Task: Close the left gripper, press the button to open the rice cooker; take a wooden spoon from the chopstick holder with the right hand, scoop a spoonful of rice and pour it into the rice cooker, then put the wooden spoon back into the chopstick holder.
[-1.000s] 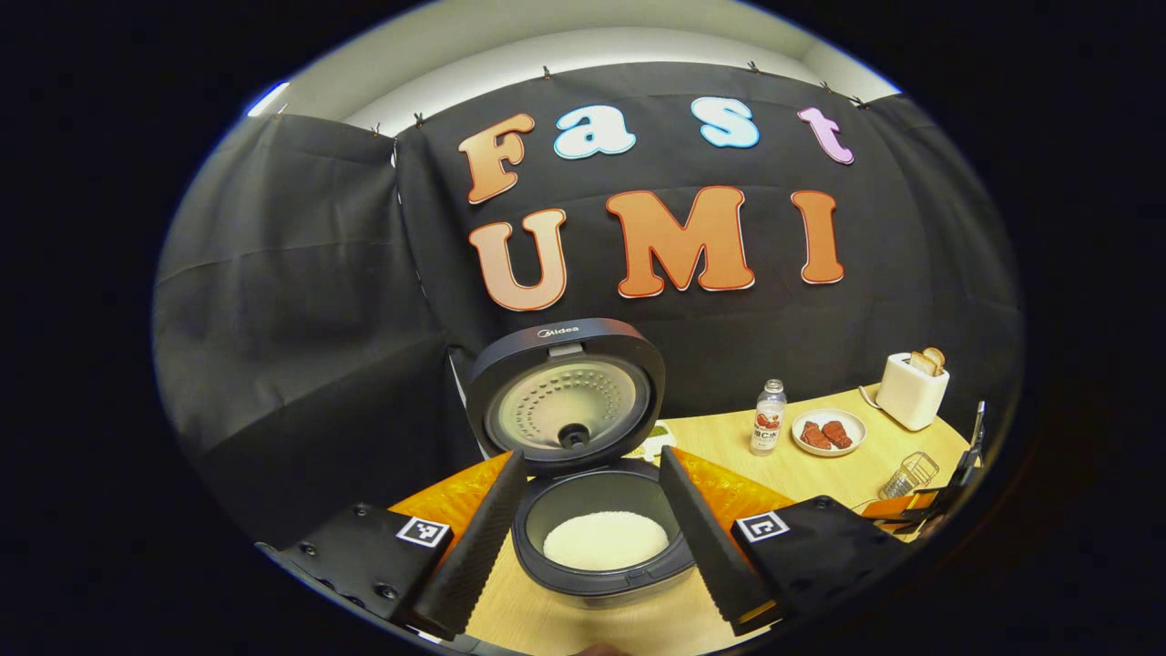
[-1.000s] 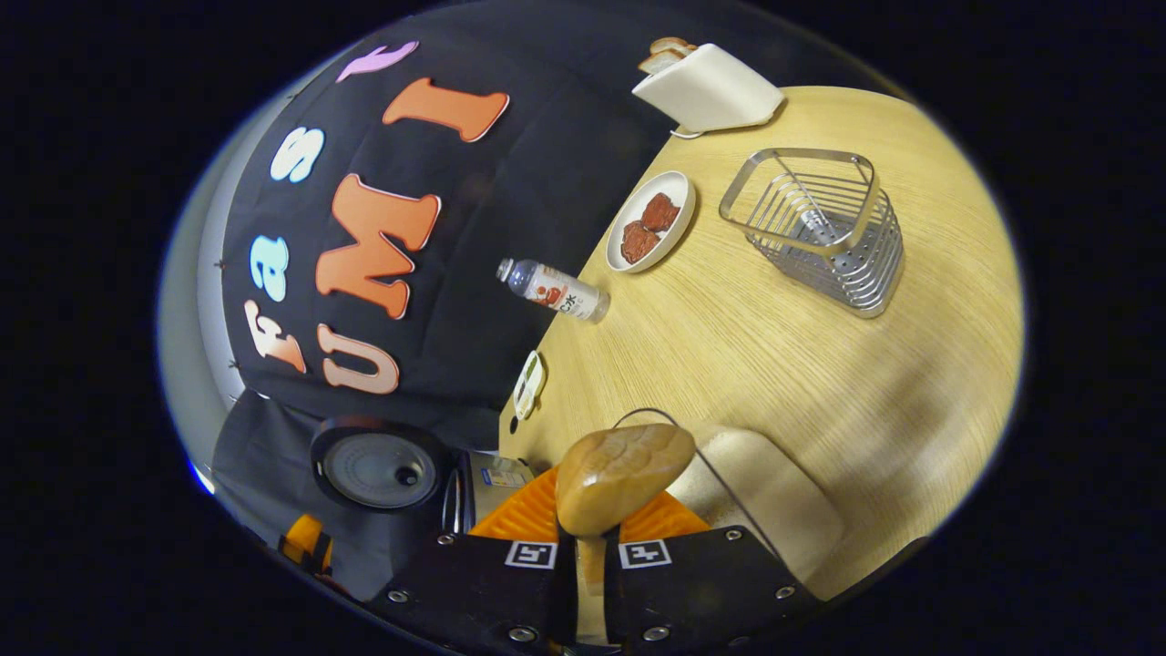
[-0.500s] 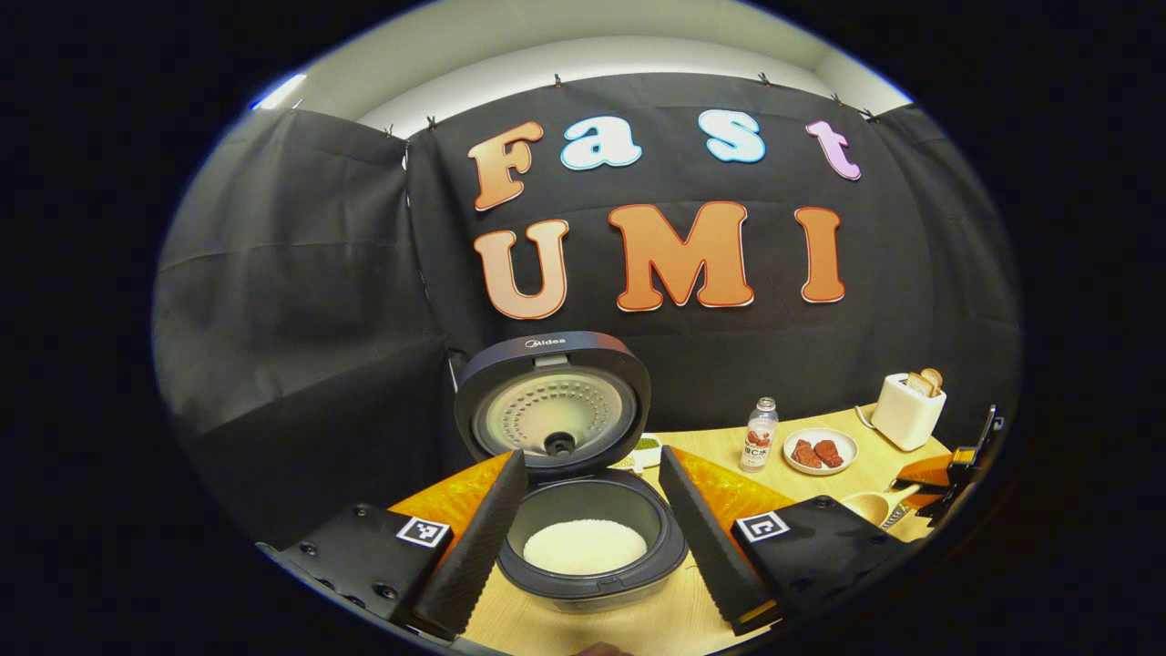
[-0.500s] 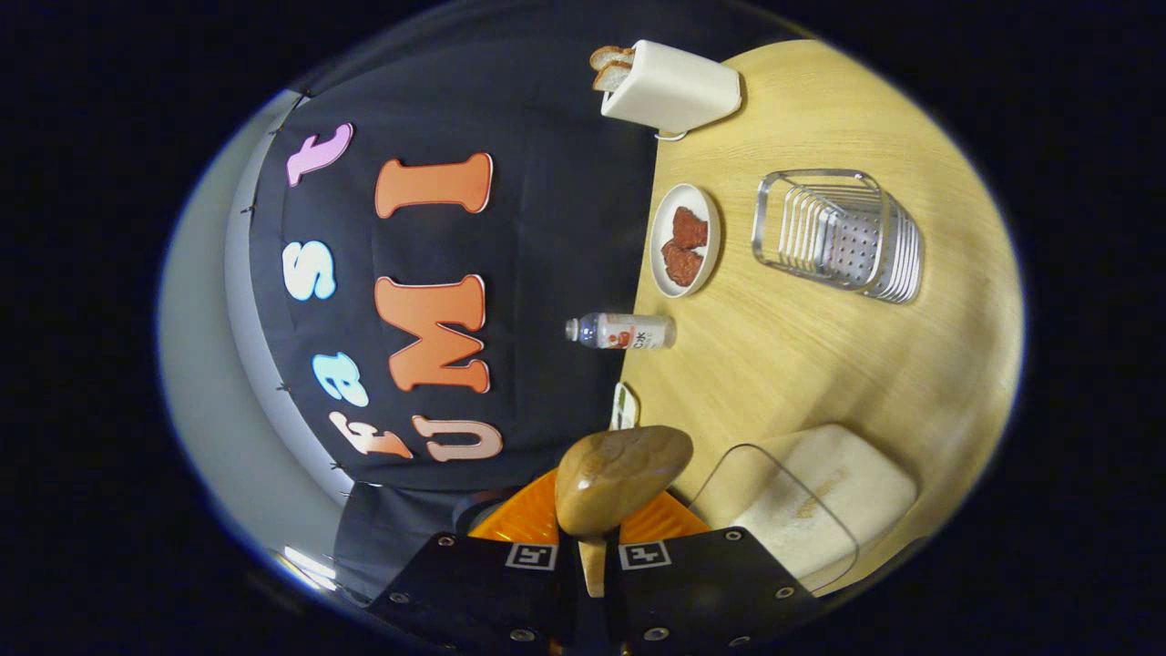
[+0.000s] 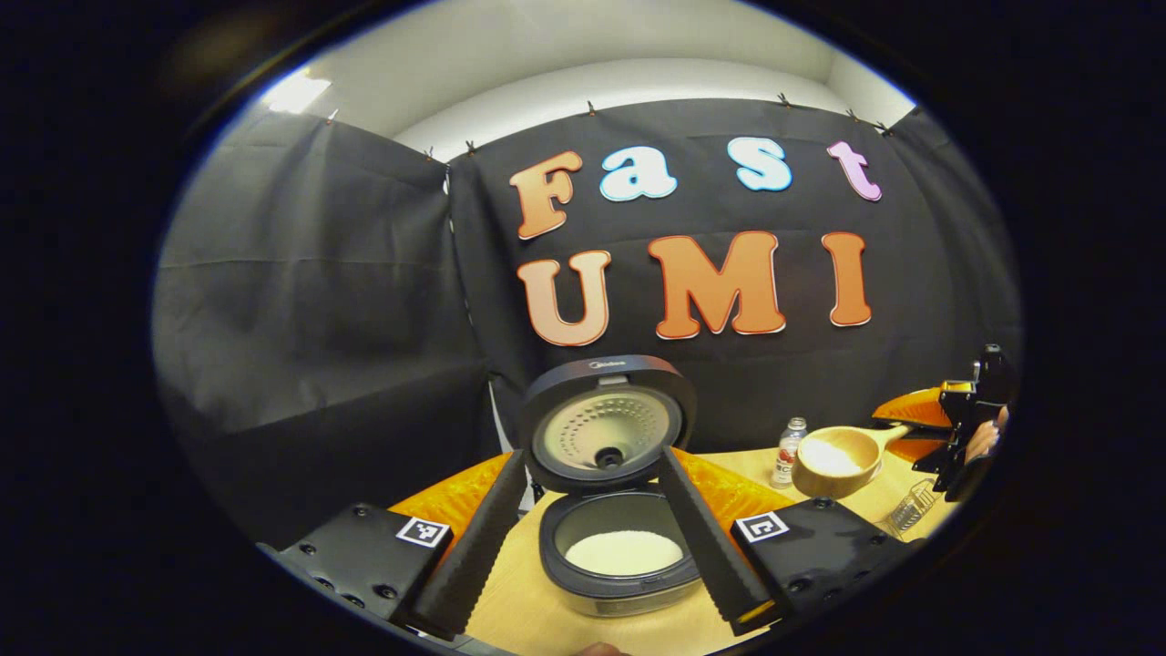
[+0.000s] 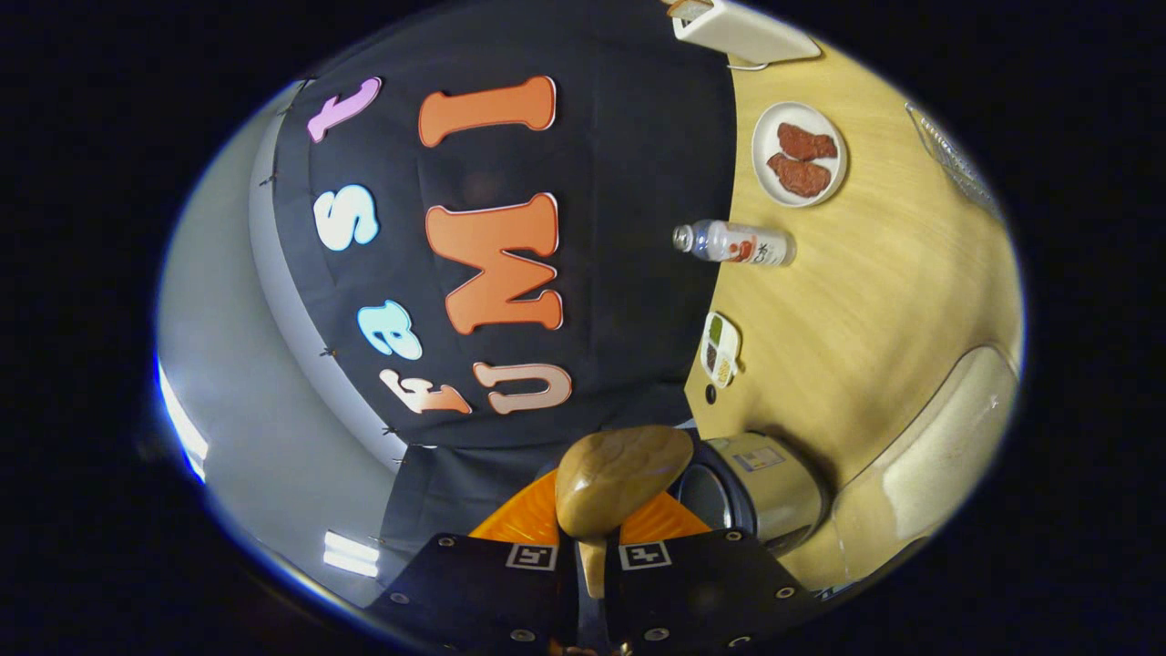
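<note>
Pale woodgrain table: left gripper jaws apart around round rice cooker; right gripper jaws clamp wooden spoon.

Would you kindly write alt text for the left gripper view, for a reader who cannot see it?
An open rice cooker with rice in its pot sits on a wooden table, framed by the open left gripper. At right, the right gripper holds a wooden spoon of rice above the table.

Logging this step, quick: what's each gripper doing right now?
Left gripper: open, holding nothing.
Right gripper: closed on the wooden spoon, rice in its bowl.
</note>
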### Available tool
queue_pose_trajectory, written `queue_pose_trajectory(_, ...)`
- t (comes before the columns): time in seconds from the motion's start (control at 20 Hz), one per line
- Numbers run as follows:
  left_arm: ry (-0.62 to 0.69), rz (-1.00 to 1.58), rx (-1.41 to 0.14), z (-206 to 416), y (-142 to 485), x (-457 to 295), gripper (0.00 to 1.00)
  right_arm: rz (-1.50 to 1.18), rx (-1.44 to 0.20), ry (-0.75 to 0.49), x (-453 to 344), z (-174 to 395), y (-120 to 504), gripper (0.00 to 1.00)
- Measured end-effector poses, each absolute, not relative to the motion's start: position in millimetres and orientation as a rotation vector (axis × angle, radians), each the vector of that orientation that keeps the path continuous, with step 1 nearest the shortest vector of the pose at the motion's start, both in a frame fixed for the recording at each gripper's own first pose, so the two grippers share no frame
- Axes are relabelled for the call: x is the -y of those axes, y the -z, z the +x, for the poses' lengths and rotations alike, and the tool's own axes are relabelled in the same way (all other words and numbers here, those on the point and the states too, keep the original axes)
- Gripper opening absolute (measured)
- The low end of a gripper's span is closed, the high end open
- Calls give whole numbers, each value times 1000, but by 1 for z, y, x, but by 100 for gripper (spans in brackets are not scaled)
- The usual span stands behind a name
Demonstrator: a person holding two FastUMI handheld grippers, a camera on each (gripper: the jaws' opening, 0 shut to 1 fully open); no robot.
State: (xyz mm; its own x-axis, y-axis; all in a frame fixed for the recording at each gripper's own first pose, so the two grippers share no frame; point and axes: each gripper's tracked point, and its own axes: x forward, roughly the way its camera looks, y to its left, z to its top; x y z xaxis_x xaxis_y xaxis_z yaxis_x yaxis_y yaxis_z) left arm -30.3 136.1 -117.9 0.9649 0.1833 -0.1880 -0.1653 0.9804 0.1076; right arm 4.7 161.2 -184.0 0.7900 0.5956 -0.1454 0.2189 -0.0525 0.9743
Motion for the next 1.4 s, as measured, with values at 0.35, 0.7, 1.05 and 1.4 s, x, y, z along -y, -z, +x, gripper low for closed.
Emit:
queue_pose_trajectory(0.35,-253,129,-224,-54,134,-170,92,1560,-734,-408,-235,37,179,10)
queue_pose_trajectory(0.7,-310,125,-274,-71,154,-199,99,1341,-744,-432,-299,65,185,11)
queue_pose_trajectory(1.05,-349,127,-306,-76,166,-217,92,946,-665,-469,-333,89,192,11)
queue_pose_trajectory(1.4,-335,136,-326,-70,174,-220,99,654,-591,-489,-348,86,197,10)
